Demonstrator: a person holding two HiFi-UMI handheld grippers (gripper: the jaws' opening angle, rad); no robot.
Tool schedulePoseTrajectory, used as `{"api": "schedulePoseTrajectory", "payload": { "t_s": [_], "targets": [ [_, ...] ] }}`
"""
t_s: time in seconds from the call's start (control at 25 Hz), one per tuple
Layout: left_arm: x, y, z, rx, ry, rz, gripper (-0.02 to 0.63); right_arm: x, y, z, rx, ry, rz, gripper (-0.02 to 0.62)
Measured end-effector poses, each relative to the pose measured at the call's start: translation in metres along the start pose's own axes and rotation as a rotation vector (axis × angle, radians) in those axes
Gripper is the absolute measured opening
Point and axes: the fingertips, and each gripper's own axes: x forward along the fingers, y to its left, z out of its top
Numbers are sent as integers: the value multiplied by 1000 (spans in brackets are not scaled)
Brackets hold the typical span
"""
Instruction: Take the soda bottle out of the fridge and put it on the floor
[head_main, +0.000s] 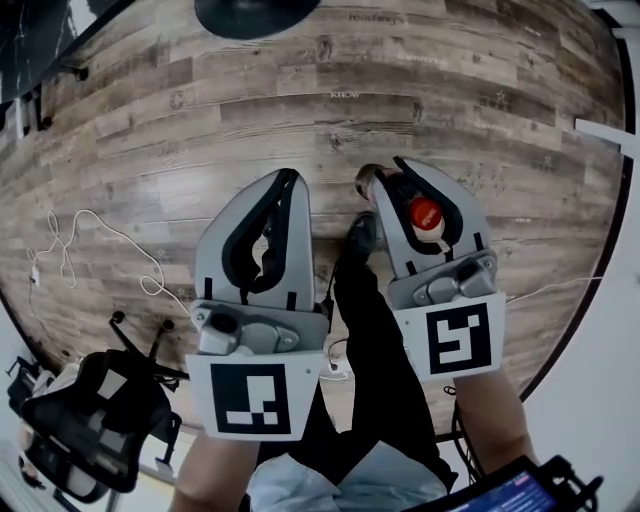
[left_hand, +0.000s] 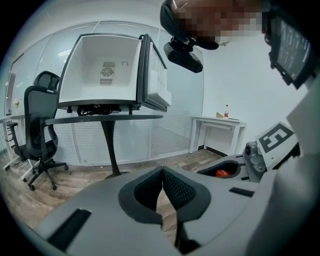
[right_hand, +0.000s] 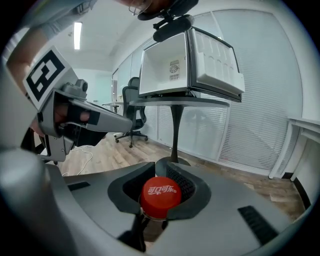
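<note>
**Landmark:** pedestal table (left_hand: 102, 119), with a dark round top on a single column; its disc foot rests on the floor (head_main: 300, 110) of wood-look planks.

1. Fridge (left_hand: 105, 75): a small white box standing on the table. Its door (left_hand: 156, 75) is swung wide open, and the part of the white interior that shows is bare.
2. Soda bottle (right_hand: 160, 196): it has a red cap with white lettering. It is off the table and well apart from it, out over the floor. It is held upright by its neck, and its body is hidden under the jaws.
3. Right gripper (right_hand: 165, 172): grey shell with dark ribbed pads. The jaws are clamped on the bottle's neck just under the cap, and it points towards the table.
4. Left gripper (left_hand: 162, 172): same make. The jaw tips are pressed together with nothing between them. It is carried just beside the right gripper, at the same remove from the table.
5. Marker cubes (head_main: 250, 395): one at the rear of each gripper, on the end away from the table.
6. Office chair (left_hand: 40, 120): black, on castors, standing beside the table on the side away from the fridge door.
7. White side table (left_hand: 217, 122): set against the wall past the pedestal table on the door side. The small items on it are too small to name.
8. White cable (head_main: 75, 225): lies looped on the floor, apart from the table's foot.
9. Person's leg (head_main: 370, 340): in dark trousers, between the two grippers, with the shoe pointing towards the table.
</note>
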Motion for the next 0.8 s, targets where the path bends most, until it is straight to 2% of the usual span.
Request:
{"api": "schedulePoseTrajectory", "payload": {
  "t_s": [0.8],
  "targets": [
    [43, -22, -86, 7, 46, -35, 17, 33, -14, -108, 4, 37, 2, 81]
  ]
}}
